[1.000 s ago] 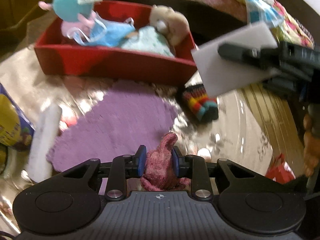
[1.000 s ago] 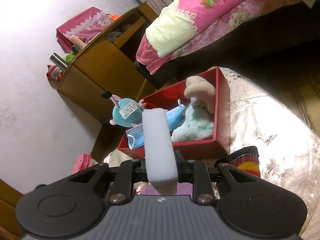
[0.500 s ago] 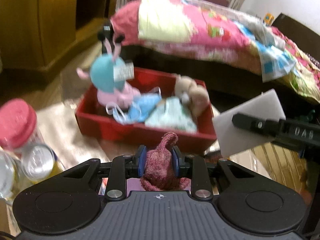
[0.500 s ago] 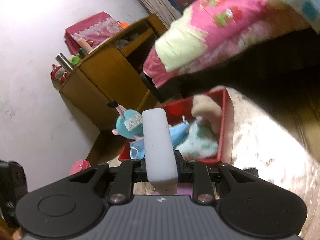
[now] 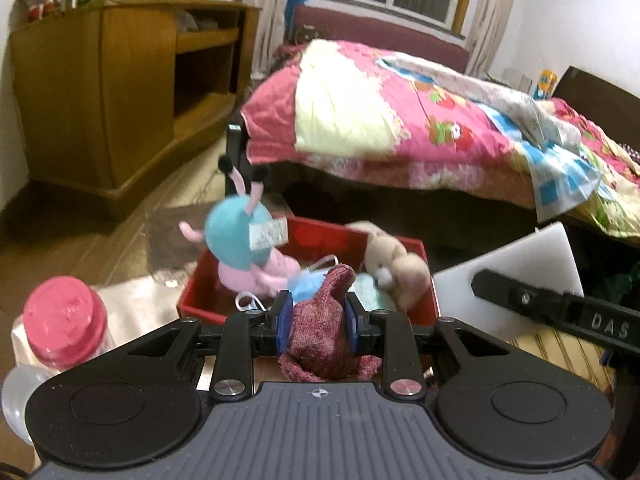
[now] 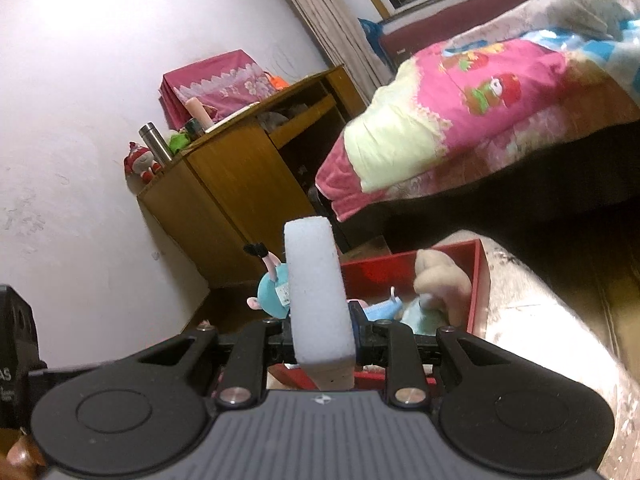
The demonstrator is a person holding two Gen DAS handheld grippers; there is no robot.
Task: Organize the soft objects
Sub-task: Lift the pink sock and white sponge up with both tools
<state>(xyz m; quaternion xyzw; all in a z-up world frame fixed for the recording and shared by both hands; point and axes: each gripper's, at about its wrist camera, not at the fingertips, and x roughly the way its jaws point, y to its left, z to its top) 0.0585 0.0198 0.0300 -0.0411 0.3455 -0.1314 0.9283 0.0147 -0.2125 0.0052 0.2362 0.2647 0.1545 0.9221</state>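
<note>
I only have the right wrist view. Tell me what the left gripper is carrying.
Observer: The left gripper has its jaws shut on a dark red knit sock, which stands up between them.
Operator: Report where it sits relative to the red bin.
Observer: In the left wrist view the sock is in front of the red bin, on its near side, not inside it.
Operator: Say what else is near that gripper.
Observer: A jar with a pink lid stands to its left, out of your view.
Operator: Describe my sponge from that side.
Observer: The white sponge shows a broad flat face there, clamped by the right gripper.
</note>
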